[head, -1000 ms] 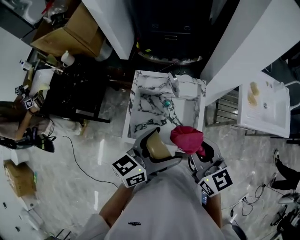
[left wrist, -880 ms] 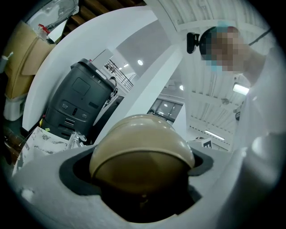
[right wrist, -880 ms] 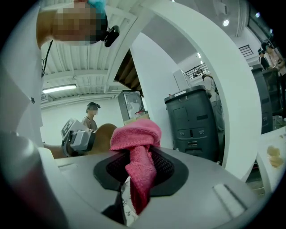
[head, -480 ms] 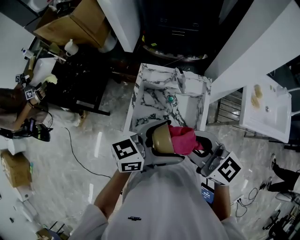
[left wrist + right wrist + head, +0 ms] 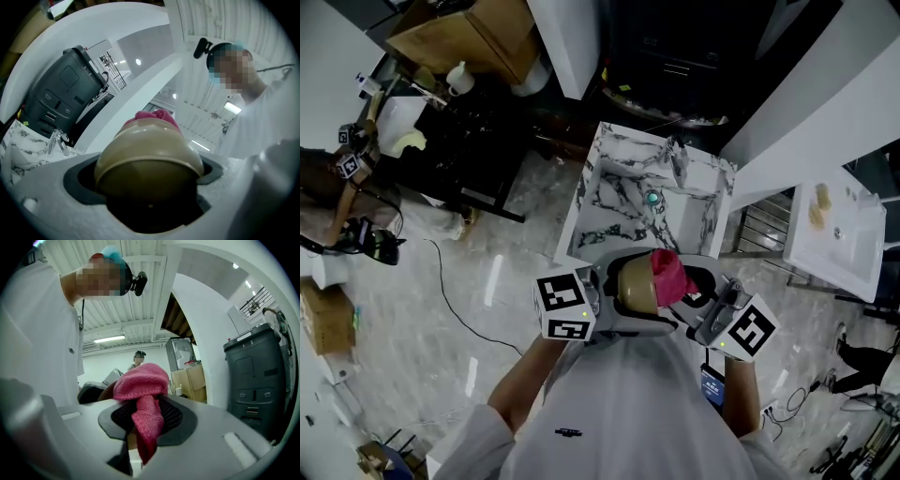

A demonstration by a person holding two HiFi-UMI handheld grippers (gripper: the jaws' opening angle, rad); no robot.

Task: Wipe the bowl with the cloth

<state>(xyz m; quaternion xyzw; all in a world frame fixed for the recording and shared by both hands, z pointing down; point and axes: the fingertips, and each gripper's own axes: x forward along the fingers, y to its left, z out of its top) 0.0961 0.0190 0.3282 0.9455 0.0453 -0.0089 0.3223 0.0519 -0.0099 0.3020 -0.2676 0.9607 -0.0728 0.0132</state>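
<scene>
A tan bowl is held tilted on its side close to my chest, with my left gripper shut on it. In the left gripper view the bowl fills the space between the jaws, and pink cloth peeks over its far rim. My right gripper is shut on the pink cloth and presses its bunched end into the bowl's mouth. The right gripper view shows the cloth clamped between the jaws with its wad sticking out in front.
A marble-patterned counter with a sink and faucet lies just ahead of the grippers. A white washbasin is at the right. A cluttered dark table and cardboard box are at the upper left. A cable runs over the glossy floor.
The right gripper moved left and brought the pink cloth from above the bowl's rim into the bowl's mouth. The bowl tilted further toward the cloth. Both grippers rose slightly.
</scene>
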